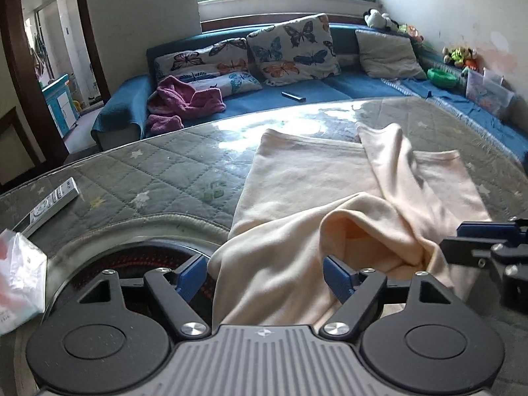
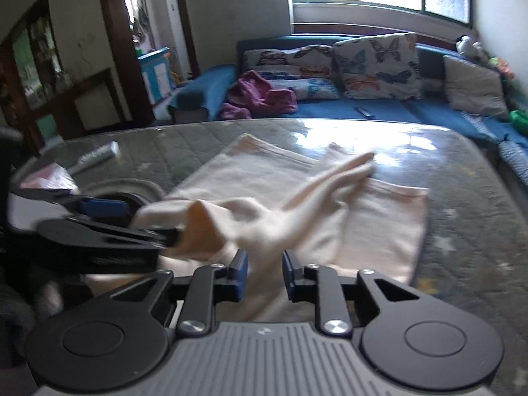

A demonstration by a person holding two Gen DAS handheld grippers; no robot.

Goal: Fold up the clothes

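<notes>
1. I see a cream-coloured soft knit garment (image 1: 307, 178) lying partly flat on a glass-topped table over grey quilted padding (image 1: 158, 165), its far half spread toward 12 o'clock.
2. My left gripper (image 1: 264, 275) has its blue-padded jaws wide apart, the garment's near edge bunched between them, not pinched.
3. My right gripper (image 2: 262, 272) also has fabric running through its narrower gap; whether the pads bite, I cannot tell.
4. I judge both ends are raised so a sleeve can fold over the body.
5. The cloth looks limp, matte and wrinkle-prone; the glass shines.
6. A white remote (image 1: 54, 203) rests at 9 o'clock.
</notes>
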